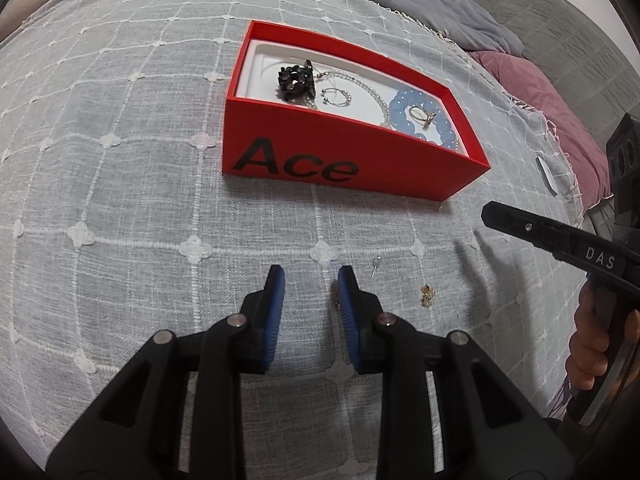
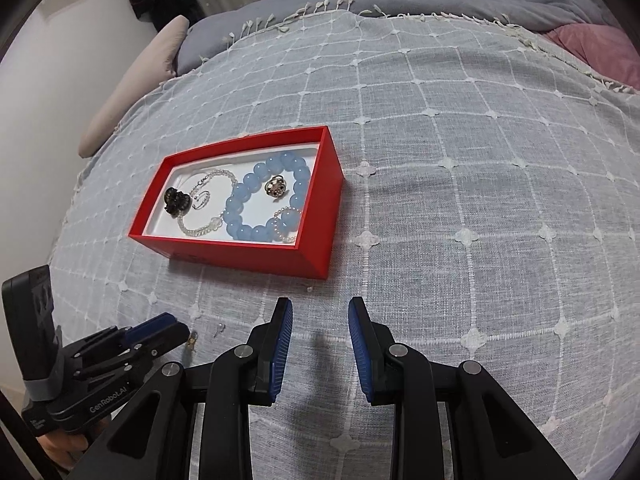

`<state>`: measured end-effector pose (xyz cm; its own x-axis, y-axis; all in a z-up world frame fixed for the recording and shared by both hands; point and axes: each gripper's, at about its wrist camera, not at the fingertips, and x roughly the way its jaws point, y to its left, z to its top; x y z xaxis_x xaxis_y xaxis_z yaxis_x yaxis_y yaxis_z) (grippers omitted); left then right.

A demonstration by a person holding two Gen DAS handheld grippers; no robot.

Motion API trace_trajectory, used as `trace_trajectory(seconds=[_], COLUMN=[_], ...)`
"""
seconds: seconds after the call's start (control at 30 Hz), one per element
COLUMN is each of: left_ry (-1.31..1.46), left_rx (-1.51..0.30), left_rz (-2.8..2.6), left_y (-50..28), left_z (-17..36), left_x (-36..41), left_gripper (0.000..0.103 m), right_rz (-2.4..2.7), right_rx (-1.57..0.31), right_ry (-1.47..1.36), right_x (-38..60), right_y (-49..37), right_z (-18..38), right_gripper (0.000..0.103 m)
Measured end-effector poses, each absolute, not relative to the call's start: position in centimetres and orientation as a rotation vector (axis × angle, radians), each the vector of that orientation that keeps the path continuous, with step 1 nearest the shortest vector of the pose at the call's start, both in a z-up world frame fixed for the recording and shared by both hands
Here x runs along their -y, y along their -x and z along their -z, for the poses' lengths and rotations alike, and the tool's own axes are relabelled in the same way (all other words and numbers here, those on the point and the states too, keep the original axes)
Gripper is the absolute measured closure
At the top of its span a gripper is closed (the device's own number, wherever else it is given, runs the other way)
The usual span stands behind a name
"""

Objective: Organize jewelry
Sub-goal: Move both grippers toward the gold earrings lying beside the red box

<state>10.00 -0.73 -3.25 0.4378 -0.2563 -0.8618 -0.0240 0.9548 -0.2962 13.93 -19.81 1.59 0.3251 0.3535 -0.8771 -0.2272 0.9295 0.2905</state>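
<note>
A red "Ace" box (image 1: 340,160) (image 2: 316,240) sits on the grey checked cloth. It holds a blue bead bracelet (image 1: 404,102) (image 2: 256,194), a pearl strand (image 1: 374,90) (image 2: 196,230), a black hair clip (image 1: 295,79) (image 2: 176,199), a thin ring (image 1: 336,98) (image 2: 201,199) and a gold ring (image 1: 420,114) (image 2: 276,187). A small silver stud (image 1: 375,267) (image 2: 219,329) and a gold earring (image 1: 426,295) (image 2: 192,339) lie loose on the cloth. My left gripper (image 1: 311,276) (image 2: 176,328) is open and empty, just left of them. My right gripper (image 2: 320,304) is open and empty, in front of the box.
The cloth's fringed edge (image 2: 320,6) runs along the back over grey bedding. A pink pillow (image 1: 552,100) (image 2: 596,48) lies at the right. A beige cushion (image 2: 132,84) lies at the left. A small white object (image 1: 546,176) sits near the cloth's right edge.
</note>
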Motion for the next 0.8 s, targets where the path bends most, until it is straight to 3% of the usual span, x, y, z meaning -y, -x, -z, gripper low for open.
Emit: trace_trajectory(seconds=[0.37, 0.57, 0.8], left_ry=[0.181, 0.191, 0.215], left_rx=[-1.120, -1.121, -1.110], left_rz=[0.176, 0.169, 0.180], left_y=[-9.6, -9.9, -9.5], left_z=[3.4, 3.4, 3.0], left_x=[3.2, 2.9, 2.6], left_gripper=[0.074, 0.092, 0.095], right_rz=[-0.420, -0.427, -0.469], right_rx=[-1.169, -1.169, -1.180], right_ry=[-0.088, -0.078, -0.077], right_x=[18.7, 18.4, 17.8], right_y=[-13.5, -13.3, -13.0], right_z=[-1.7, -1.6, -1.5], right_gripper=[0.074, 0.074, 0.074])
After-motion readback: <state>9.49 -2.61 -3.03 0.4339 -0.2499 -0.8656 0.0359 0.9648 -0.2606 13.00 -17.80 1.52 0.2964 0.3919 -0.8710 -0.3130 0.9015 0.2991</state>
